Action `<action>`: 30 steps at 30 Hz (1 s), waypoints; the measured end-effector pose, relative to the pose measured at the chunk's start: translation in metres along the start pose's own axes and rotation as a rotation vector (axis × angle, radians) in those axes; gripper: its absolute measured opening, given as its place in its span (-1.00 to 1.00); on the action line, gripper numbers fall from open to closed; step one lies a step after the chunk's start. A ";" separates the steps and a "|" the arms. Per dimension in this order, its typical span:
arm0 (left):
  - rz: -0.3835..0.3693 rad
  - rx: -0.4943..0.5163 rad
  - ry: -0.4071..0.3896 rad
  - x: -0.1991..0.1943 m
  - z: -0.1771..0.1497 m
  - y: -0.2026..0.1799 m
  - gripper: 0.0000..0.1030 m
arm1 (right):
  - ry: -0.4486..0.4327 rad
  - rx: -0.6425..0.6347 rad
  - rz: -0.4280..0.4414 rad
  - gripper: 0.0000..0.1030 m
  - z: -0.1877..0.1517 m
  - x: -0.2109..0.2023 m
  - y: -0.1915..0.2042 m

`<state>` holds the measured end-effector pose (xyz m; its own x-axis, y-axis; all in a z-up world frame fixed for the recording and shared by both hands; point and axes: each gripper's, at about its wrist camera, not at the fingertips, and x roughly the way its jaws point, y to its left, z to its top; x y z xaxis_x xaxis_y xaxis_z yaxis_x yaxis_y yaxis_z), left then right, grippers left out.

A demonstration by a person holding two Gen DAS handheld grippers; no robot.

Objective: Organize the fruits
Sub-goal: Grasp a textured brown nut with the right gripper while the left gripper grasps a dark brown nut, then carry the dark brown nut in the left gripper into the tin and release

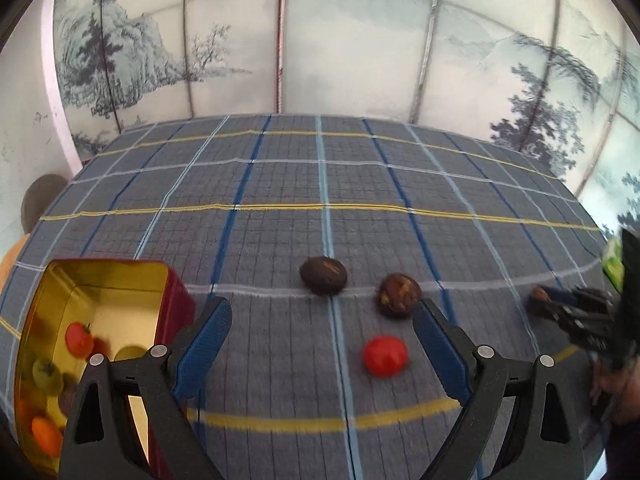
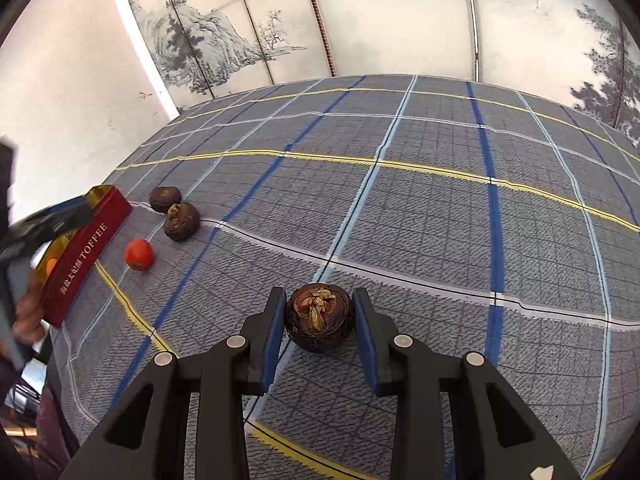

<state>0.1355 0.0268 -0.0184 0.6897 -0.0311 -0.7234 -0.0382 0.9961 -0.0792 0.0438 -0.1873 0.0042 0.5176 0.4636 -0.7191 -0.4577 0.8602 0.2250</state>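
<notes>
My left gripper [image 1: 322, 320] is open over the checked tablecloth. A red round fruit [image 1: 385, 356] lies between its blue fingers, nearer the right one and untouched. Two dark brown fruits [image 1: 323, 275] [image 1: 399, 295] lie just beyond the fingertips. An open gold-lined tin [image 1: 100, 300] at lower left holds red, green and orange fruits. My right gripper [image 2: 319, 300] is shut on a third brown fruit [image 2: 319, 324], low over the cloth. In the right wrist view the red fruit [image 2: 139, 254], the brown pair [image 2: 182, 221] and the tin's red TOFFEE side [image 2: 86, 258] lie far left.
The tablecloth [image 2: 440, 220] stretches bare to the far edge, where a painted folding screen [image 1: 340, 40] stands. The left gripper [image 2: 60, 212] shows blurred above the tin, with a hand [image 2: 28, 316] behind it. The right gripper [image 1: 576, 312] appears at the far right of the left wrist view.
</notes>
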 end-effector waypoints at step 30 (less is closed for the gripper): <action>-0.033 -0.064 0.028 0.025 -0.005 -0.005 -0.27 | 0.027 0.006 0.004 -0.38 0.002 0.006 0.000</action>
<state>0.1492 0.0209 -0.0395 0.6708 -0.0673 -0.7386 -0.0625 0.9872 -0.1468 0.0486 -0.1845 0.0015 0.4958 0.4611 -0.7359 -0.4558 0.8595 0.2315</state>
